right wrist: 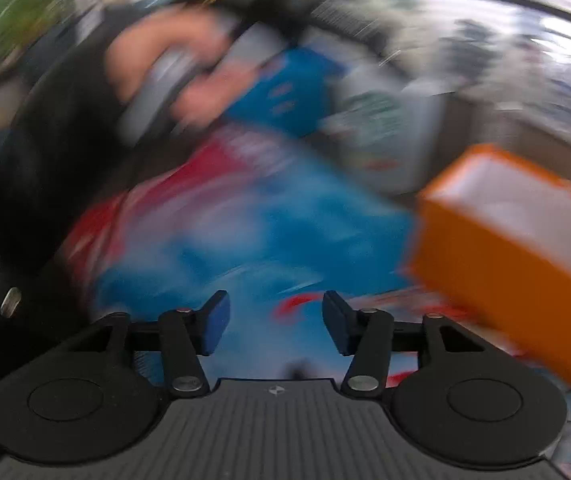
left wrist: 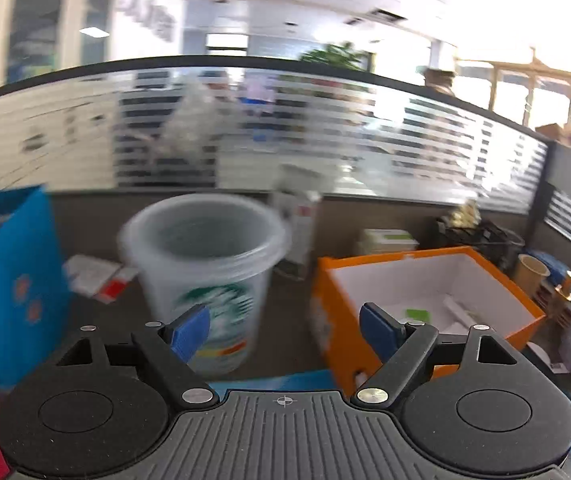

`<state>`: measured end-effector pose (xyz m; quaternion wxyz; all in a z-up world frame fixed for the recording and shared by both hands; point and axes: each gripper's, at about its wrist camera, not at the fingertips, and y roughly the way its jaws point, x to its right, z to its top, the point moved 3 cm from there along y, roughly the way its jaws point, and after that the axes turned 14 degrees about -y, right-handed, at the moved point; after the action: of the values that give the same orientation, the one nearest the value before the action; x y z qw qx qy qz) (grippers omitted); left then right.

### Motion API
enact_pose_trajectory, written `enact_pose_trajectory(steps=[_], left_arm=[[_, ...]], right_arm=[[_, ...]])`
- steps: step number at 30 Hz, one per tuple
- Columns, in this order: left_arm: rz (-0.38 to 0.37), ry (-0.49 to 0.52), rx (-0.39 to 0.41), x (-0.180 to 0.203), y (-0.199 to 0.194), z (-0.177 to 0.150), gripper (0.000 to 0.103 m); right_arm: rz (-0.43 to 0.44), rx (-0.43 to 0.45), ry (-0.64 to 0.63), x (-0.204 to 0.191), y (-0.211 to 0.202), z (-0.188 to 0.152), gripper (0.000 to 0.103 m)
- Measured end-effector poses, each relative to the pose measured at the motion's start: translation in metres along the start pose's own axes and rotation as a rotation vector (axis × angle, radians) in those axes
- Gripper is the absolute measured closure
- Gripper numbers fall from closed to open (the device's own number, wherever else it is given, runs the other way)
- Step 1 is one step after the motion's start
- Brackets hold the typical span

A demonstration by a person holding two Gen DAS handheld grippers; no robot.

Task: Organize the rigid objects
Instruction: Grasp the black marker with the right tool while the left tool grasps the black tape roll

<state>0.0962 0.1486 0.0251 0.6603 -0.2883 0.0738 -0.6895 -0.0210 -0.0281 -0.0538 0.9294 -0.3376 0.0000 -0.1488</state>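
My left hand-held gripper (left wrist: 285,330) stands open, empty. The plastic cup (left wrist: 204,280) looks light and crushable; grip it gently mid-wall.

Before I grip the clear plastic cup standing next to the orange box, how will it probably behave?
The plastic cup looks thin-walled and empty, so it is probably light and may flex if squeezed hard. It stands upright, tall and narrower at the base, so a sideways push could tip it. Its smooth wall may be a little slippery.

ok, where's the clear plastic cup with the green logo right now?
Left wrist view: the clear plastic cup with the green logo stands upright left of centre, between the blue bag and the open orange box.
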Motion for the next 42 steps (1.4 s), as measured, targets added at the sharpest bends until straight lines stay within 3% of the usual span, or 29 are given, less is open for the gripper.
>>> enact_pose_trajectory(steps=[4,7,11,15,18,20,28,33,37,42], left_arm=[[0.017,-0.057,-0.003,-0.021,-0.011,-0.017,0.013],[0.001,-0.048,-0.033,-0.021,-0.005,-0.035,0.0],[-0.042,0.035,-0.127,-0.008,0.007,-0.067,0.0],[-0.038,0.105,-0.203,0.012,0.032,-0.095,0.0],[-0.068,0.125,-0.241,0.02,0.04,-0.11,0.0],[-0.075,0.145,-0.25,0.028,0.045,-0.115,0.0],[-0.058,0.265,-0.202,0.064,0.044,-0.142,0.0],[0.032,0.359,-0.034,0.078,0.037,-0.148,0.0],[-0.066,0.38,-0.063,0.089,0.034,-0.158,0.0],[-0.027,0.421,-0.095,0.096,0.054,-0.175,0.0]], right_arm=[[0.087,-0.038,-0.118,-0.038,0.031,0.006,0.058],[0.098,-0.085,-0.165,-0.047,0.048,0.001,0.056],[0.07,-0.133,-0.205,-0.064,0.058,-0.014,0.056],[0.042,-0.133,-0.185,-0.068,0.062,-0.025,0.058],[0.009,-0.134,-0.145,-0.063,0.062,-0.028,0.084],[-0.042,-0.145,-0.13,-0.057,0.061,-0.032,0.089],[-0.207,-0.151,0.045,-0.008,0.027,-0.069,0.09],[-0.294,-0.14,0.148,0.014,0.001,-0.096,0.09],[-0.336,-0.137,0.189,0.024,-0.013,-0.109,0.09],[-0.367,-0.118,0.239,0.036,-0.025,-0.12,0.09]])
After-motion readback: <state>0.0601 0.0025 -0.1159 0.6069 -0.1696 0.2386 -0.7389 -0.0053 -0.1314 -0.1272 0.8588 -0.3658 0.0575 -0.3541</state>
